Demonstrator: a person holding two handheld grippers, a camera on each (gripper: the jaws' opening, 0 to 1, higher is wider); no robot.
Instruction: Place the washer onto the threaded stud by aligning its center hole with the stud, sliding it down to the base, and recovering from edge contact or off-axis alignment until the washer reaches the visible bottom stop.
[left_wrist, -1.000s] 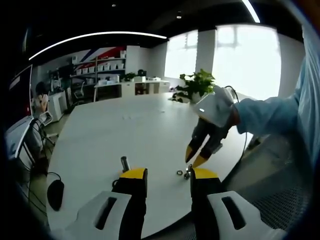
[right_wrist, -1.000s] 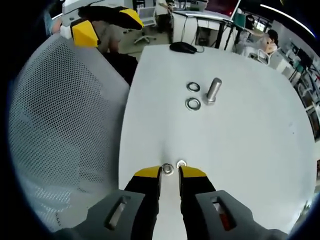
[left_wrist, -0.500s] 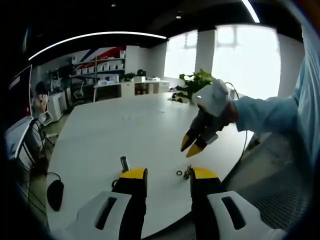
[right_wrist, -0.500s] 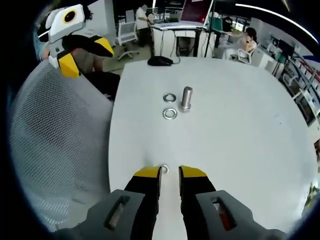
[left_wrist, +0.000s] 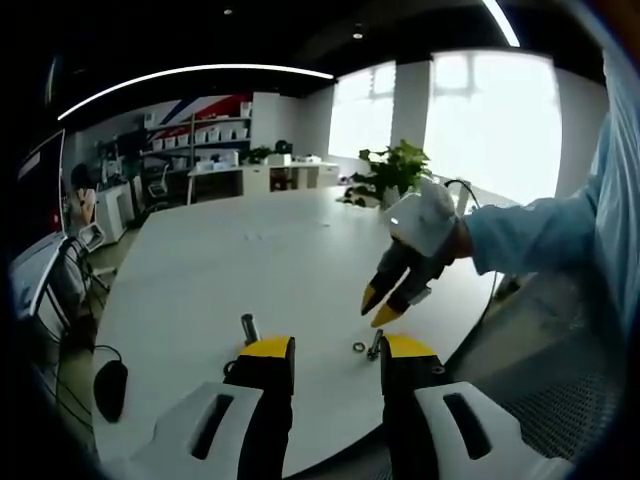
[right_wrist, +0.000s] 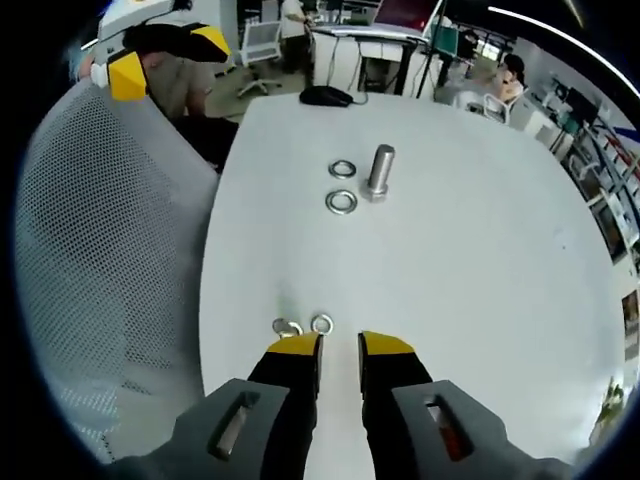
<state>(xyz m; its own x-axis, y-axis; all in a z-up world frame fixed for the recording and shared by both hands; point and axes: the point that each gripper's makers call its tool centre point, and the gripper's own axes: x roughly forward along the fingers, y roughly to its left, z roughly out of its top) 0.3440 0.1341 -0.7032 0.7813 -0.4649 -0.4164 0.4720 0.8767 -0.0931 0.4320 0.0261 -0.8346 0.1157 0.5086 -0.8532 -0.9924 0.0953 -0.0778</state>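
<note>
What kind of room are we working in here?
Likely an open-plan office or lab: a large white table, desks and shelving along the far wall, swivel chairs and a potted plant by big windows.

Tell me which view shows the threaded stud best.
The right gripper view: the threaded stud stands upright on the bare white table, seen from above, with two washers beside it. In the left gripper view the stud is small and low, just beyond the left claw.
</note>
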